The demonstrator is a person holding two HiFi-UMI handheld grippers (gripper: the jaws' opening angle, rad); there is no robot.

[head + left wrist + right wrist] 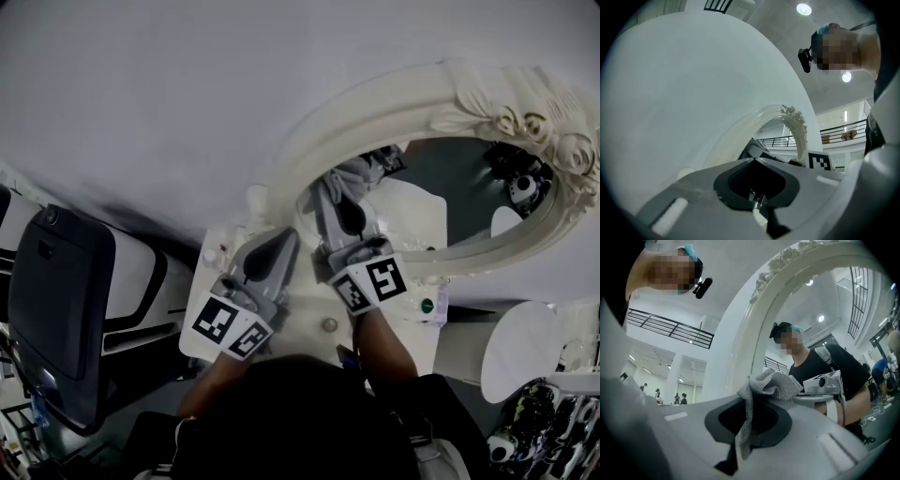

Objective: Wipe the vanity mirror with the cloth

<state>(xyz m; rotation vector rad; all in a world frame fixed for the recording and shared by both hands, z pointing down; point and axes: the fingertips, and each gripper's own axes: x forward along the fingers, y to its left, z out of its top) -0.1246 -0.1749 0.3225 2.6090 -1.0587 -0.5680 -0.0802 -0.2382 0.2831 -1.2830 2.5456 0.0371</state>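
Our right claw point(747, 401) pinches a grey, coarse-woven cloth point(768, 383), bunched just above its tips and close before the oval vanity mirror point(403, 94), whose cream, rose-carved frame that claw partly hides in the head view, while our left claw point(753, 160), pressed together, holds nothing.

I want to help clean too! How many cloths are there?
1. The grey cloth is pinched in the right gripper, up by the vanity mirror. The left gripper holds none; more may be hidden.
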